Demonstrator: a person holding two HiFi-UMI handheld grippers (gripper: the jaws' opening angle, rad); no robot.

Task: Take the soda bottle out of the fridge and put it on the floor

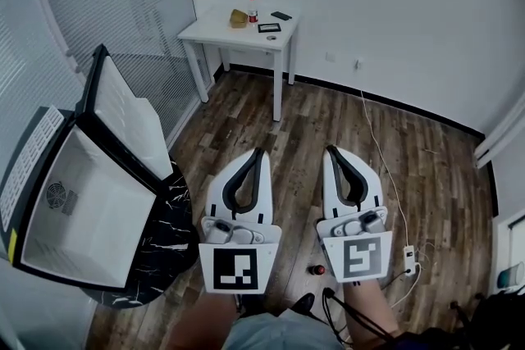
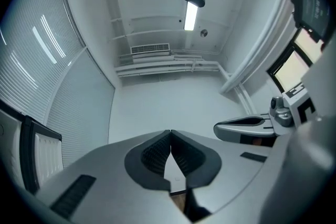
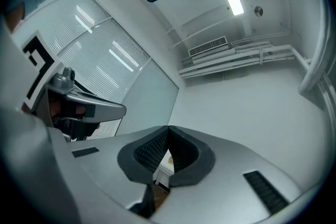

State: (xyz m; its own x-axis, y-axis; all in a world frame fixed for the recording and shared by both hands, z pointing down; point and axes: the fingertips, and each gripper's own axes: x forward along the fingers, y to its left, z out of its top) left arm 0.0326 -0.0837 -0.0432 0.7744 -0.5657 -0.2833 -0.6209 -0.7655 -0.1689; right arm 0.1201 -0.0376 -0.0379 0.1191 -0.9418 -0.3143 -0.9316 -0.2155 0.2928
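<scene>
My left gripper [image 1: 259, 150] and right gripper [image 1: 330, 148] are held side by side above the wooden floor, both shut with nothing between the jaws. In the left gripper view the black pads [image 2: 157, 155] meet at the tip, and the pads [image 3: 152, 152] do the same in the right gripper view. Both cameras look up at the wall and ceiling. The small fridge [image 1: 49, 250] stands open at the left, and the part of its white inside that I see is empty. A small dark object with a red top [image 1: 317, 269] stands on the floor between the grippers' bases. I cannot tell whether it is the soda bottle.
A white table [image 1: 221, 33] at the back wall carries a small bottle with a red label [image 1: 253, 10], a yellow item and dark flat things. The fridge sits on a black marbled stand [image 1: 164, 246]. A white power strip [image 1: 408, 260] and cables lie at the right.
</scene>
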